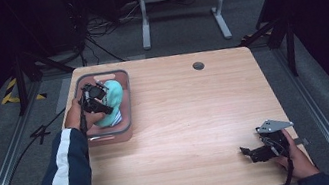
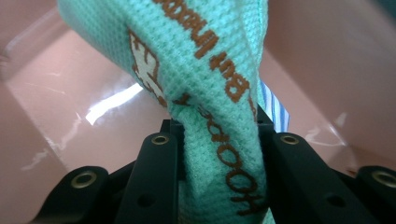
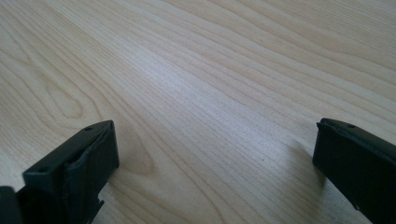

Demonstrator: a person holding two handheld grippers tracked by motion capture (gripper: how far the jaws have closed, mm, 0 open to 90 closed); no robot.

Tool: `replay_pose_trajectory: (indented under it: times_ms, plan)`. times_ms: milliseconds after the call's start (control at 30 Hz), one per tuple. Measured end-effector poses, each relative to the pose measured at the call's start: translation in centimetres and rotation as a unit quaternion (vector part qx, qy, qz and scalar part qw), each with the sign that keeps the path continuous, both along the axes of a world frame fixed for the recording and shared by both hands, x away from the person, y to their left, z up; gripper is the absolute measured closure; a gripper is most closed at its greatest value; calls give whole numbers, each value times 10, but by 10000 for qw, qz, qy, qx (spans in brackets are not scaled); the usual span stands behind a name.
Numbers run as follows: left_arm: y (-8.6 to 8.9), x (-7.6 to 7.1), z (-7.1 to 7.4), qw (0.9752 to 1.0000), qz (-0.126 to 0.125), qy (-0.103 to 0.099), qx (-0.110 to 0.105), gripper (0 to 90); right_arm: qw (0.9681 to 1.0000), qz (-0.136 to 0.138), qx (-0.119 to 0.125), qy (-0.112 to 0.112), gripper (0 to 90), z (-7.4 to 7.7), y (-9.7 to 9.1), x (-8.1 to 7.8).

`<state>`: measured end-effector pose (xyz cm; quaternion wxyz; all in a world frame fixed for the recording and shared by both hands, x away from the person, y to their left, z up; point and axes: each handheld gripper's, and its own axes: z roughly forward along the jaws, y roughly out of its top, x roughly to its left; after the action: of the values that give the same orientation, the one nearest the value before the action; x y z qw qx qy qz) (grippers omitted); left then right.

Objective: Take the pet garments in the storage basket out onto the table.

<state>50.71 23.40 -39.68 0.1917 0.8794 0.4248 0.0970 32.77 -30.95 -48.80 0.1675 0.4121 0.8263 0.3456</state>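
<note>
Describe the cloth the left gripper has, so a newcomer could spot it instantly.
Start at the wooden table and go to the pink bin near its far left corner. The mint-green cloth bunches up inside it, clamped by the left gripper. Its waffle weave with brown printed lettering sets it apart from the blue-striped fabric behind it.

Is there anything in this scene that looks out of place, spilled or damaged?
Nothing stands out. The left gripper is shut on the mint-green cloth in the pink bin; the cloth looks bunched but whole. The right gripper is open over the bare wooden table.
</note>
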Motion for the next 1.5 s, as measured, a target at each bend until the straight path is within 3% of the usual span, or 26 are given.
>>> replay_pose_trajectory:
  times_ms: [67,133,300,467,633,700,767,833,933,967,1000,1300,1500]
  plan:
    - [4,-5,6,9998,30,-126,-145,724,10000,0,-3,-2,4,0,0,0]
    - [7,-11,11,9995,46,-274,-137,726,10000,0,-3,0,4,0,0,0]
    - [18,-26,18,9974,106,-617,-360,732,10000,-2,1,-1,4,0,0,0]
    - [29,-47,30,9912,194,-1025,-811,734,10000,-2,0,0,4,0,0,0]
    - [33,-65,38,9873,111,-1256,-967,735,10000,-5,3,-4,4,0,0,0]
    - [32,-73,43,9845,110,-1402,-1048,736,10000,-1,-2,0,4,0,0,0]
    - [31,-75,46,9841,50,-1416,-1076,736,10000,-2,0,-1,4,0,0,0]
    - [28,-82,56,9808,-40,-1542,-1190,737,10000,-2,0,-1,4,0,0,0]
    - [25,-85,62,9792,-143,-1650,-1171,737,10000,-7,2,-4,4,0,0,0]
    - [23,-88,65,9799,-152,-1616,-1163,738,10000,-5,1,-2,4,0,0,0]
    - [19,-91,69,9785,-212,-1698,-1152,738,10000,-8,4,-7,4,0,0,0]
    - [2,-100,88,9758,-515,-1798,-1129,738,10000,-11,2,0,4,0,0,0]
    - [-21,-104,99,9739,-868,-1805,-1071,738,10000,-12,3,-1,4,0,0,0]
